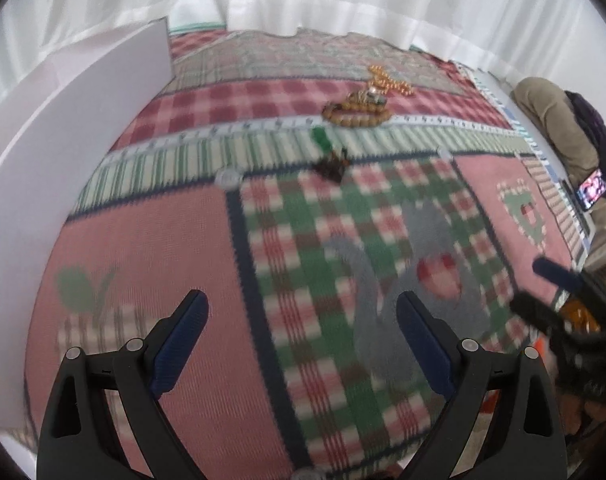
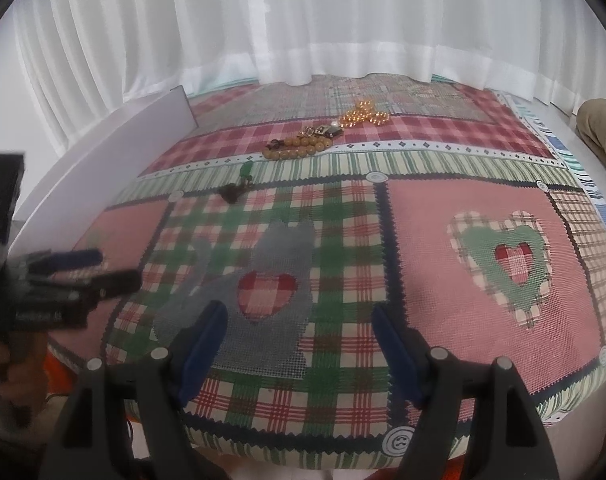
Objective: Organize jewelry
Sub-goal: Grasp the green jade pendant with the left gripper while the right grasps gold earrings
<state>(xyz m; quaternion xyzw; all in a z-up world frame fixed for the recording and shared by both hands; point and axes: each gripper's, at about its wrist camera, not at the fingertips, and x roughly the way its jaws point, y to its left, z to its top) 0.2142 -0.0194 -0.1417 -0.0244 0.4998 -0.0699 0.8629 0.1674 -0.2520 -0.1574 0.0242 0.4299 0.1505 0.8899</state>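
Jewelry lies at the far side of a patchwork cloth. A brown bead bracelet (image 1: 355,114) (image 2: 297,147) lies next to a gold bead necklace (image 1: 387,80) (image 2: 363,116), with small metal pieces (image 2: 321,131) between them. A green pendant on a dark cord (image 1: 329,156) (image 2: 239,184) lies nearer. My left gripper (image 1: 303,320) is open and empty, low over the near cloth. My right gripper (image 2: 299,328) is open and empty, also near the front edge. Each gripper shows at the edge of the other's view: the right one (image 1: 559,296), the left one (image 2: 83,272).
A white board (image 1: 75,132) (image 2: 115,148) stands along the left edge of the table. White curtains (image 2: 303,20) hang behind. A person in khaki trousers (image 1: 555,120) sits at the right with a phone (image 1: 593,190).
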